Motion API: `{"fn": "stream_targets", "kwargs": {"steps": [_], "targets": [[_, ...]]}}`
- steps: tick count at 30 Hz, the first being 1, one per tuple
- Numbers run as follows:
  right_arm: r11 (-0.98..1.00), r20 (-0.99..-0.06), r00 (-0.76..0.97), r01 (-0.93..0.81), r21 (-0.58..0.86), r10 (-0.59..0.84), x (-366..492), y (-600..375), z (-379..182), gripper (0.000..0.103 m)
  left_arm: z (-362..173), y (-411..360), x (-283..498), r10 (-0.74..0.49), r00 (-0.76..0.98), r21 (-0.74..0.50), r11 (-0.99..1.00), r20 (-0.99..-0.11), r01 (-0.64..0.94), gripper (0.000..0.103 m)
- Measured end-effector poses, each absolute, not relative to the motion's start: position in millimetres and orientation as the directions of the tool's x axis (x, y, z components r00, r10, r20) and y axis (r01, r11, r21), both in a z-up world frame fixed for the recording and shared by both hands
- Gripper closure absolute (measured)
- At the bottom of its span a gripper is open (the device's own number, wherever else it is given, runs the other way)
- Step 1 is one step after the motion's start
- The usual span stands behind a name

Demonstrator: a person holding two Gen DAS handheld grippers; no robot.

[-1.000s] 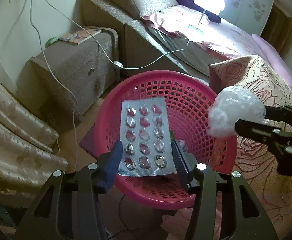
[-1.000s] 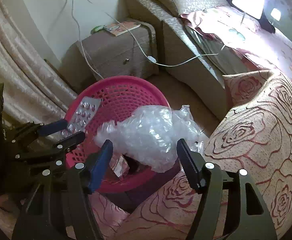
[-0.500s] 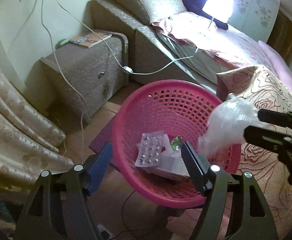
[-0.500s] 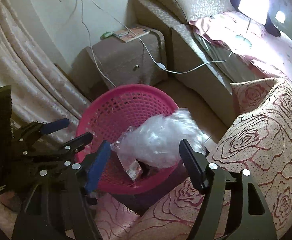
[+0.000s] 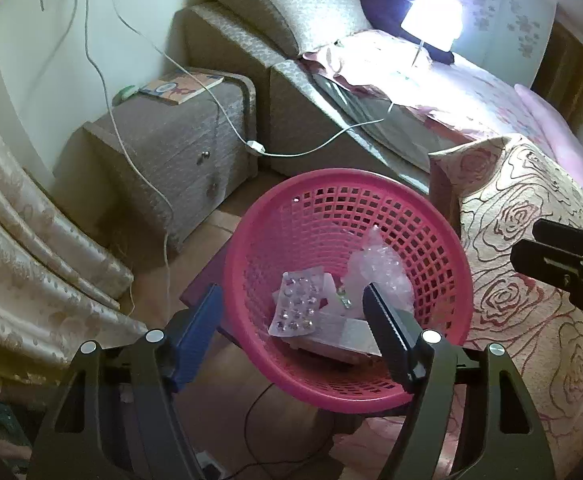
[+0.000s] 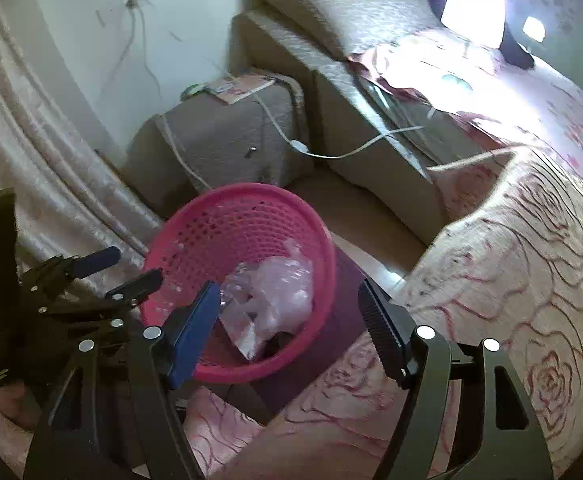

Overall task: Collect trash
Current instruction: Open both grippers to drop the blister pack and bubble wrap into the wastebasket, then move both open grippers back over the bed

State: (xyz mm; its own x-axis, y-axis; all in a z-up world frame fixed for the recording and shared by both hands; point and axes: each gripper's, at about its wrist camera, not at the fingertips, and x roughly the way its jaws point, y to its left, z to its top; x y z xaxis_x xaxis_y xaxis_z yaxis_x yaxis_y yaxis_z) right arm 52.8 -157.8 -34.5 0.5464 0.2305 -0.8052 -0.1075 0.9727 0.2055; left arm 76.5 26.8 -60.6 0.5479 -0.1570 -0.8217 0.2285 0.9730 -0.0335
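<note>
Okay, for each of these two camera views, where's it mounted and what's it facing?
Left wrist: rides the left gripper, angled down into the pink basket; its own open fingers show, the right gripper at the right edge.
Right wrist: rides the right gripper, angled down at the basket; the left gripper shows at left.
Both share the basket, bubble wrap and nightstand.

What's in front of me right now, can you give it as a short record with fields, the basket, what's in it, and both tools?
basket: pink mesh basket on the floor beside the rose-patterned bedspread
contents: blister pack, clear crumpled plastic wrap, some paper underneath
left tool: open, empty, above the basket
right tool: open, empty, above the basket
nearby: nightstand with a book and a white cable
</note>
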Motion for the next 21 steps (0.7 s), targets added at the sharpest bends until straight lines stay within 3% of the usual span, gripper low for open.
{"fn": "stream_targets", "kwargs": {"steps": [21], "targets": [[0.965, -0.792, 0.592, 0.087, 0.246, 0.148, -1, -231, -14, 0.034, -47, -15, 54, -0.216, 0.551, -0.040, 0.949, -0.806, 0.314, 0.032]]}}
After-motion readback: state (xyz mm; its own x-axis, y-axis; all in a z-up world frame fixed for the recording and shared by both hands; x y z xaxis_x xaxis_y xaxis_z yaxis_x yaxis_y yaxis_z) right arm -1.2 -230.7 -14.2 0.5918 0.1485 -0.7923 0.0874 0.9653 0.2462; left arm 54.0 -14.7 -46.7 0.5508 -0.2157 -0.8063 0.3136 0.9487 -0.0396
